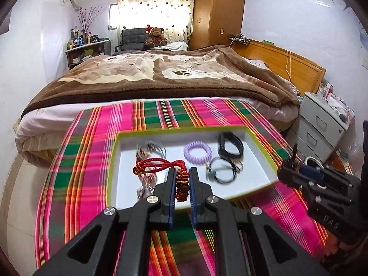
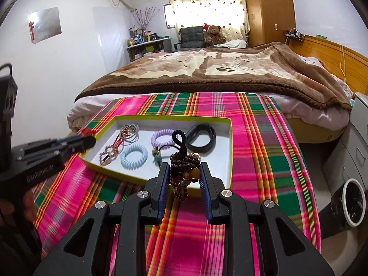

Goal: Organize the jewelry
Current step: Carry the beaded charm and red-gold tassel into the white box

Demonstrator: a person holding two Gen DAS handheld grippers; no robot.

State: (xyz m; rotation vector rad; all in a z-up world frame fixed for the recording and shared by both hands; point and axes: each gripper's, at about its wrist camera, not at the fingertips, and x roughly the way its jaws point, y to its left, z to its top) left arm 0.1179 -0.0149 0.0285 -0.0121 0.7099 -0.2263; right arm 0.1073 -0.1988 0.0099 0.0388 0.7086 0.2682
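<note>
A white tray with a yellow-green rim point(image 1: 257, 179) point(image 2: 161, 117) lies on the plaid cloth. My left gripper point(image 1: 182, 172) is shut on a red cord ornament point(image 1: 158, 164), held over the tray's near part. My right gripper point(image 2: 184, 168) is shut on a dark bead bracelet bundle with a black loop point(image 2: 184, 161), held over the tray's near right edge. In the tray lie a purple coil band point(image 2: 162, 136), a blue coil band point(image 2: 134, 155), a black strap band point(image 2: 202, 138), thin bangles point(image 2: 130, 131) and a black cord piece point(image 1: 222, 170).
The pink and green plaid cloth point(image 2: 264, 138) covers the table. A bed with a brown blanket point(image 1: 161, 73) stands behind it. A grey drawer cabinet point(image 1: 322, 128) is at the right, and a white-rimmed bin point(image 2: 353, 202) stands on the floor.
</note>
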